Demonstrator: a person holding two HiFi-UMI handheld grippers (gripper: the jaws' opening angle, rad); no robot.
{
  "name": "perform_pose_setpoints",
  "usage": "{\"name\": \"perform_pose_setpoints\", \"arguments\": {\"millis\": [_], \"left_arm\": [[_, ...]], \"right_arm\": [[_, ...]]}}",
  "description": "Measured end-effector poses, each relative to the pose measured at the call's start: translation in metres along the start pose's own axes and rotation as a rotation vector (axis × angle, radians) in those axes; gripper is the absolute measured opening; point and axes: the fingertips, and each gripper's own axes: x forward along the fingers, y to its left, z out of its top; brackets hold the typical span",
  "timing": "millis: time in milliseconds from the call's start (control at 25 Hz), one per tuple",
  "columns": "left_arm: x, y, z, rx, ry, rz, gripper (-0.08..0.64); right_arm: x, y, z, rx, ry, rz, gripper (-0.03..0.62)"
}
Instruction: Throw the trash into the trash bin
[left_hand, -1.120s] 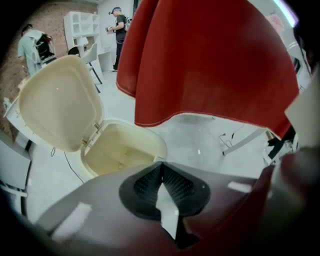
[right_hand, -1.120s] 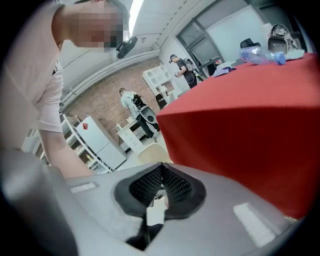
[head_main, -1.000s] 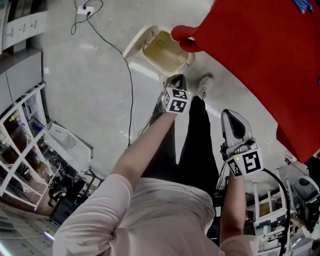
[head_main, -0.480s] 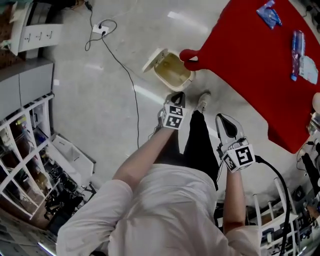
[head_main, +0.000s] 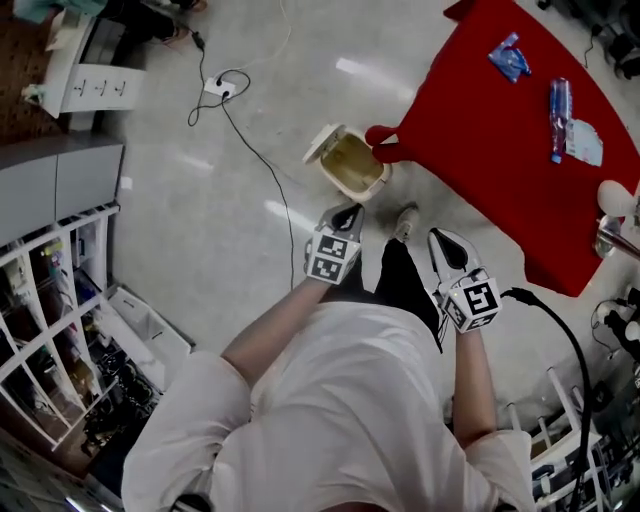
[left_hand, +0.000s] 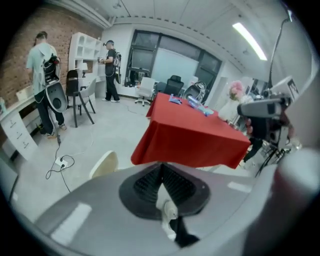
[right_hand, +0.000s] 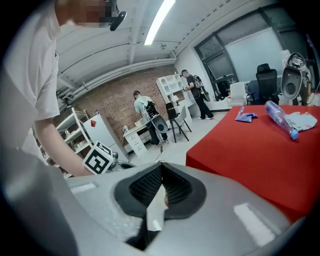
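Head view: trash bin (head_main: 352, 165) stands lid-open beside red table (head_main: 480, 130).

Trash bin (head_main: 352, 165): cream, lid open, upright on floor, just beside corner of red surface (head_main: 480, 160); on that surface, well apart from bin: blue wrapper (head_main: 508, 57); clear bottle (head_main: 559, 105) lying flat; pale wrapper (head_main: 584, 142) touching bottle.

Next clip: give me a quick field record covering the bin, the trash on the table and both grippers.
Bin: trash bin on the floor by the corner of the red table, lid open
Trash on table: blue wrapper, plastic bottle, pale packet
Left: left gripper shut, empty
Right: right gripper shut, empty
Progress: those three items not yet binned
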Motion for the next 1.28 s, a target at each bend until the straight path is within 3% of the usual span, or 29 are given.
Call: {"name": "perform_pose_setpoints", "arguments": {"millis": [200,480,920,1280], "left_arm": [[-0.04,0.003,0.026,-0.011,-0.056,-0.024,0.003],[-0.098,-0.002,0.061,0.029,-0.104,-0.09,0.003],[-0.126,0.002,0.068,0.053,-0.132,-0.143,0.005],[-0.132,0.003,0.071,0.121,-0.111,-0.222,0.003]], "right_arm": [[-0.005,0.015,0.01,-0.029,0.014,0.009,0.003],[-0.021,0.025,0.042,0.021,-0.045,-0.008,0.003],[-0.02,0.048,0.052,0.014,-0.058,-0.039,0.003],[-0.014,0.062,0.049,0.025,-0.055,-0.113,0.005]]}}
